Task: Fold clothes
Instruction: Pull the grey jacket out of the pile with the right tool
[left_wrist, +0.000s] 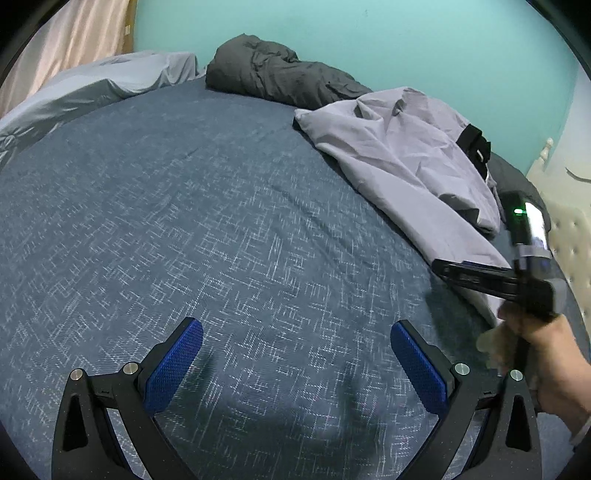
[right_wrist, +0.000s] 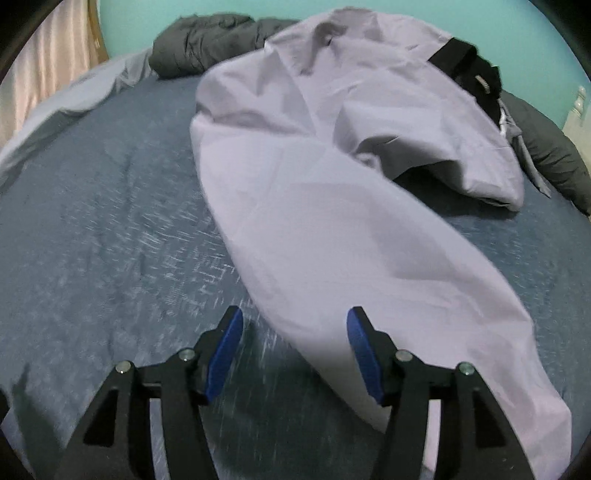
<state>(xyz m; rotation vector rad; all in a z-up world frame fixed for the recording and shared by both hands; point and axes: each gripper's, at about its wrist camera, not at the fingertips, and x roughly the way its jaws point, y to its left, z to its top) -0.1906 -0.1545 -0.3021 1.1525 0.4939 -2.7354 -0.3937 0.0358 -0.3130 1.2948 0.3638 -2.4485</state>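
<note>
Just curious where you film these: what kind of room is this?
Most likely a bedroom: a bed with a blue patterned sheet, a dark rumpled duvet against the wall, and a lilac garment lying on it.

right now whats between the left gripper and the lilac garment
Only bare blue bedsheet in the left wrist view: the open left gripper hovers over it, the lilac garment off to the right.

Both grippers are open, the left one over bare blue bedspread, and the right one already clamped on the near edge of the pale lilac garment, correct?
Not quite. The right gripper is not clamped: the right wrist view shows its blue-padded jaws apart, with the near edge of the pale lilac garment between them. The rest holds: the left gripper is open over bare blue bedspread.
</note>
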